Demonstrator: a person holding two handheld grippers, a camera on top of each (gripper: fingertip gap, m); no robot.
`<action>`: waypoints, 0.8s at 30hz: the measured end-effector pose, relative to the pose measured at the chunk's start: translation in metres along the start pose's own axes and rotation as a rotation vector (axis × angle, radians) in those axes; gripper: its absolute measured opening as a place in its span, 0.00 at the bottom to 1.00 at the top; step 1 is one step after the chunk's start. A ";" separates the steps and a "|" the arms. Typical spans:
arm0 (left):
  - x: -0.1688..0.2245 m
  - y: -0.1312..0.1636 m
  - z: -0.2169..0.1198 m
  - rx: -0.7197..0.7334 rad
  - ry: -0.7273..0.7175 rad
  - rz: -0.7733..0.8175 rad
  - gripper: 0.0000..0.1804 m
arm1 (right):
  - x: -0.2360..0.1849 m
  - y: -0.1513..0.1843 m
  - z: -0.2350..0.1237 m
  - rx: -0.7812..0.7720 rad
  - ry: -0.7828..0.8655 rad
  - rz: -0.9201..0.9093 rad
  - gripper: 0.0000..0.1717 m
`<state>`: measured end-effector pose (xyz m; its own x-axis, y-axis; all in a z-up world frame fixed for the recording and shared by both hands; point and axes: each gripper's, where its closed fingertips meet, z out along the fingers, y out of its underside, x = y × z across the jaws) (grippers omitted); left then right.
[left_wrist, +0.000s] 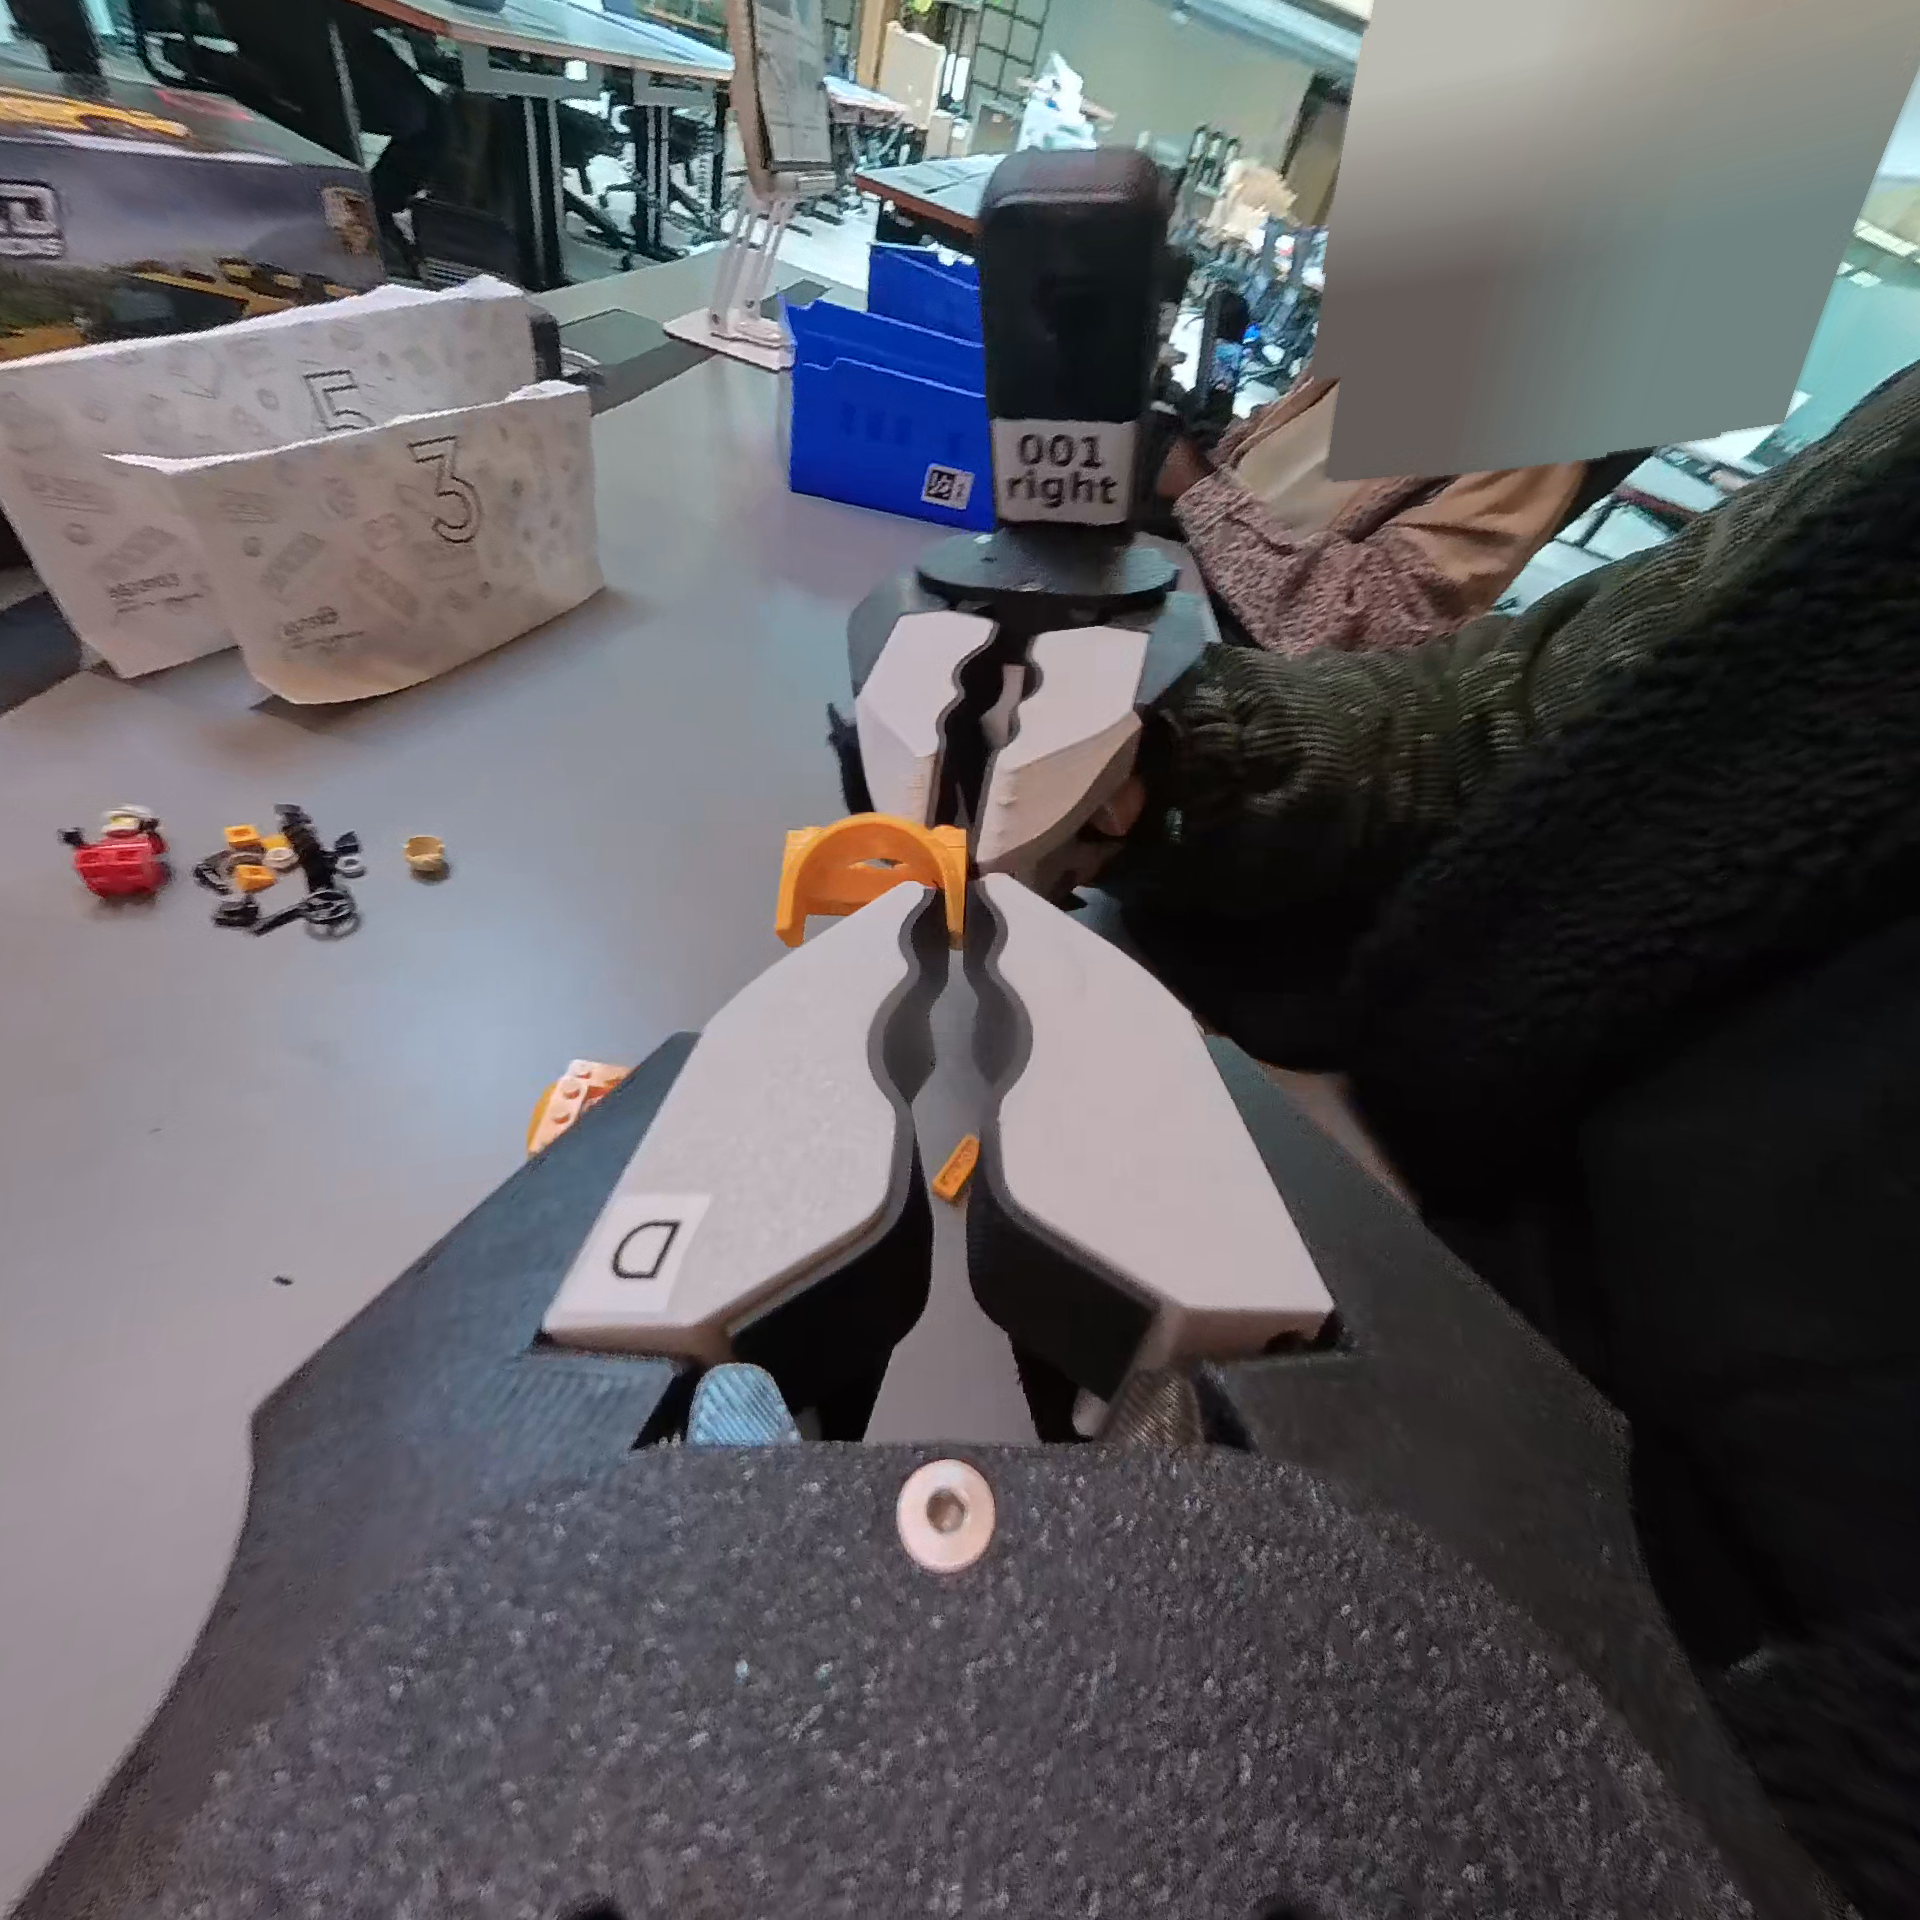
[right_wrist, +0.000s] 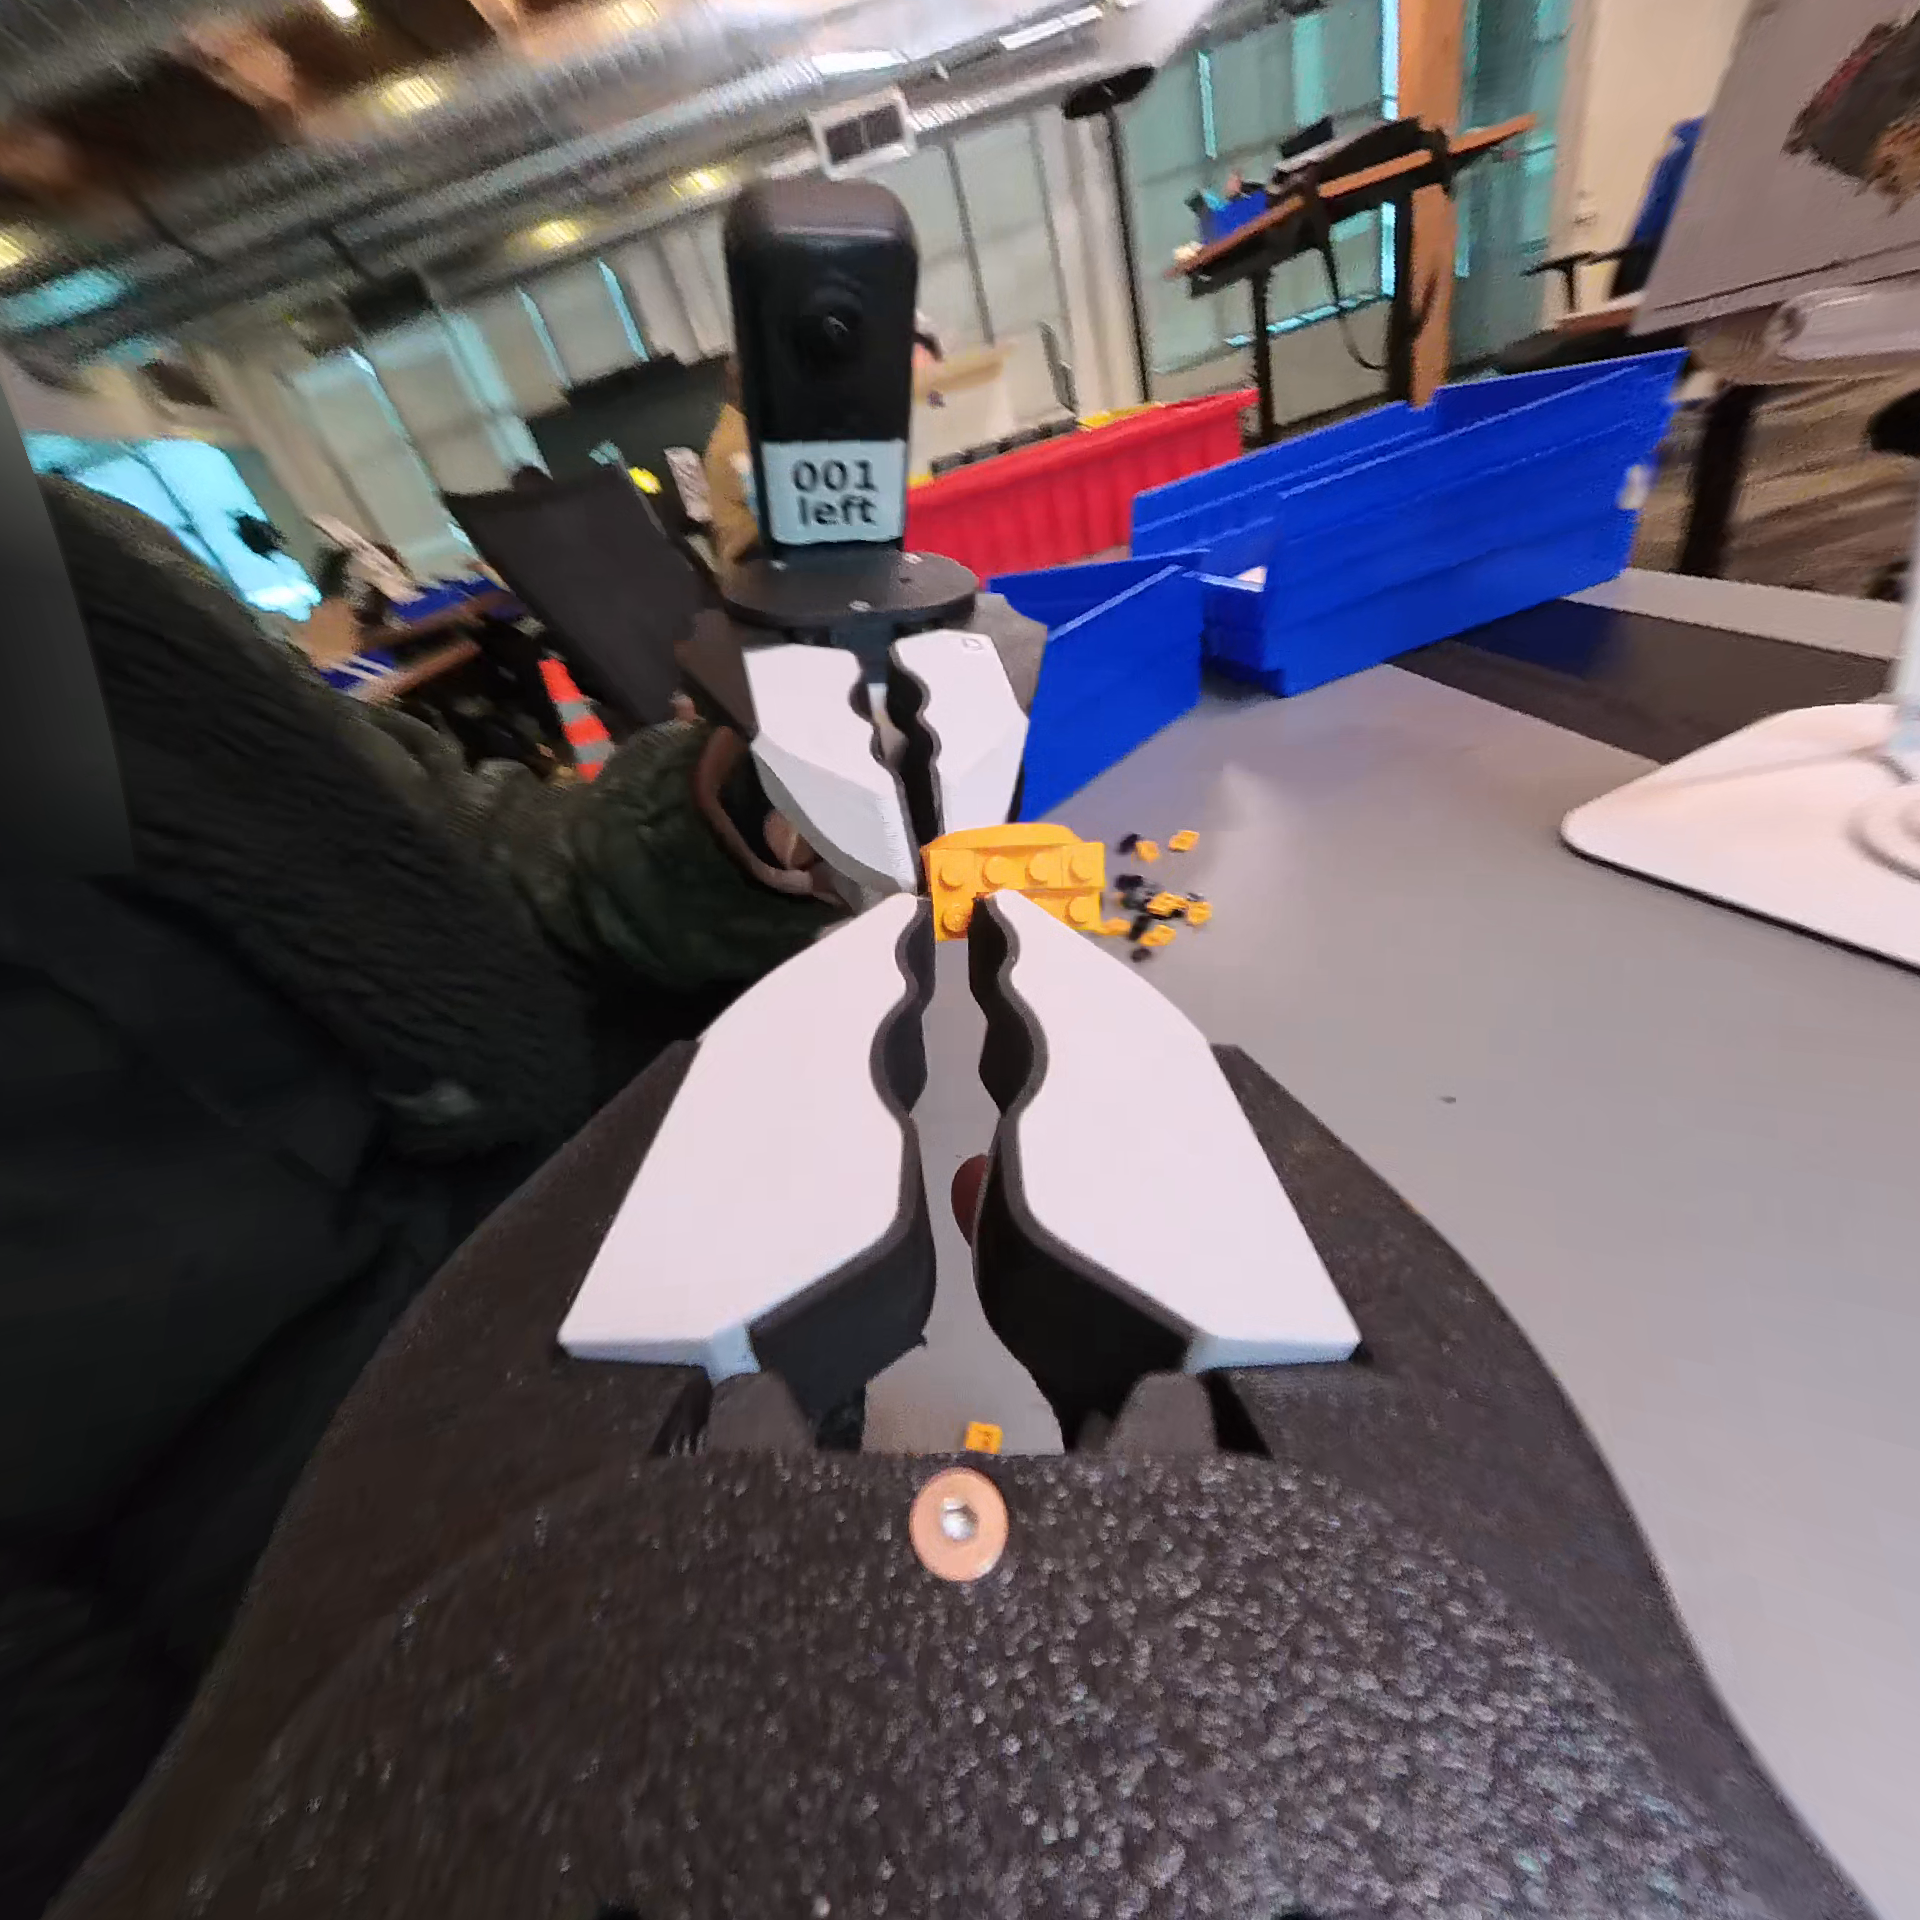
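Note:
An orange arched brick hangs above the grey table, between my two grippers, which face each other tip to tip. My left gripper is shut on the arch's right end wall. My right gripper meets it from the far side. In the right wrist view the same brick shows its studded top. My right gripper is shut on its near left corner. My left gripper touches its left edge from behind. A person's dark sleeves hold both grippers.
Two white numbered paper bags, a printed box and blue bins stand at the back. Small loose parts, a red piece and a tan piece lie at the left. More orange and black parts, blue bins and a white stand base show in the right wrist view. The grippers are tip to tip, or close to it. The tan piece is about equally far from each gripper, around 25 cm.

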<state>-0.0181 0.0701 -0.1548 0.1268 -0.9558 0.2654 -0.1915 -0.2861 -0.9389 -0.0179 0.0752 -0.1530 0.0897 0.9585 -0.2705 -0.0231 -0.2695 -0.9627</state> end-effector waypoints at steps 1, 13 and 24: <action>0.003 -0.001 0.000 0.006 0.019 -0.004 0.02 | -0.003 -0.002 -0.001 0.018 -0.035 0.025 0.04; 0.004 -0.016 -0.021 0.125 0.166 -0.108 0.02 | -0.003 0.040 0.002 -0.294 0.007 -0.239 0.04; 0.017 0.004 -0.011 0.066 0.353 -0.201 0.02 | -0.009 0.042 0.010 -0.308 0.031 -0.264 0.20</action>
<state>-0.0271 0.0522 -0.1514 -0.1890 -0.8493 0.4929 -0.1331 -0.4751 -0.8698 -0.0298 0.0559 -0.1906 0.0824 0.9966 -0.0095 0.3039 -0.0342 -0.9521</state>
